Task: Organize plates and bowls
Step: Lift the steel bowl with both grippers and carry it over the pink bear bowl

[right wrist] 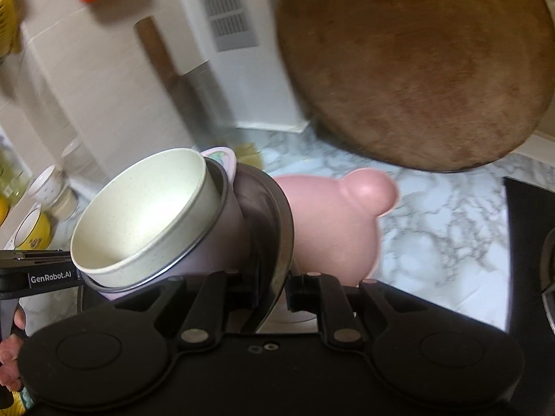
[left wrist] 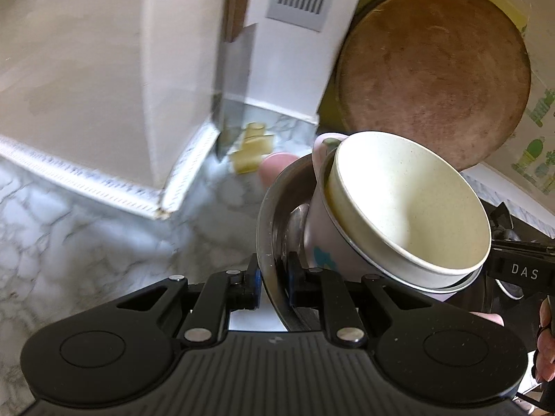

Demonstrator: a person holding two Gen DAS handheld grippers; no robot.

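Marble counter (left wrist: pixel 86 235), apparently wall-backed; both grippers (left wrist: pixel 274 282) (right wrist: pixel 277 289) pinch the steel bowl's (left wrist: pixel 274 208) rim.

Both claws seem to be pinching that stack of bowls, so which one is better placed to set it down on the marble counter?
Neither clearly, though I lean left. The left claw and right claw both clamp the metal bowl rim. The left view shows bare marble counter beside it; the black surface crowds the right.
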